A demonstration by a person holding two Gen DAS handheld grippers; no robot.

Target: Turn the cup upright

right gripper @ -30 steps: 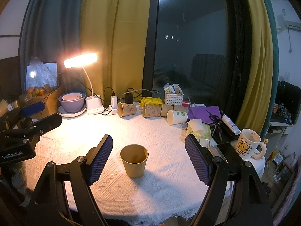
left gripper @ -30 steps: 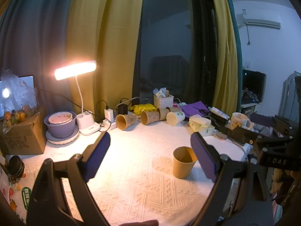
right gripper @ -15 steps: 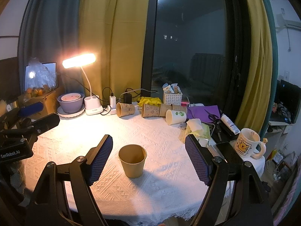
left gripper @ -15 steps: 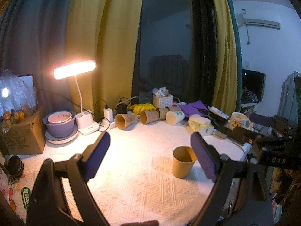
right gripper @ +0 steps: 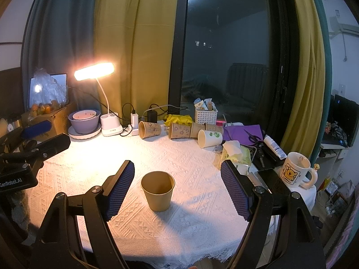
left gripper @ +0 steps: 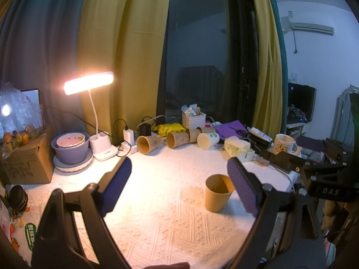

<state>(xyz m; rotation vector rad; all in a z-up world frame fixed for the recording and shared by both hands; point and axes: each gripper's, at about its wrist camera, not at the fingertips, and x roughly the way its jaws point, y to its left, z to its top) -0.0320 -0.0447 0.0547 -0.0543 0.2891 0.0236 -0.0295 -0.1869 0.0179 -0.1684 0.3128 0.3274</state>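
A plain brown paper cup [right gripper: 158,190] stands upright on the white tablecloth, mouth up; it also shows in the left wrist view [left gripper: 217,192]. My right gripper [right gripper: 177,188] is open and empty, its blue pads a little short of the cup on either side. My left gripper [left gripper: 179,186] is open and empty, with the cup just ahead of its right pad [left gripper: 241,188]. Neither gripper touches the cup.
Several paper cups [right gripper: 149,129] lie on their sides at the back of the table. A lit desk lamp [right gripper: 94,71], purple bowl [right gripper: 84,123], white basket [right gripper: 206,114], tissue pack [right gripper: 235,154] and a bear mug [right gripper: 295,172] stand around them. The table edge runs at front and right.
Both views have drifted slightly back and away from the cup. The cup has stayed upright in place, and both grippers have stayed open.
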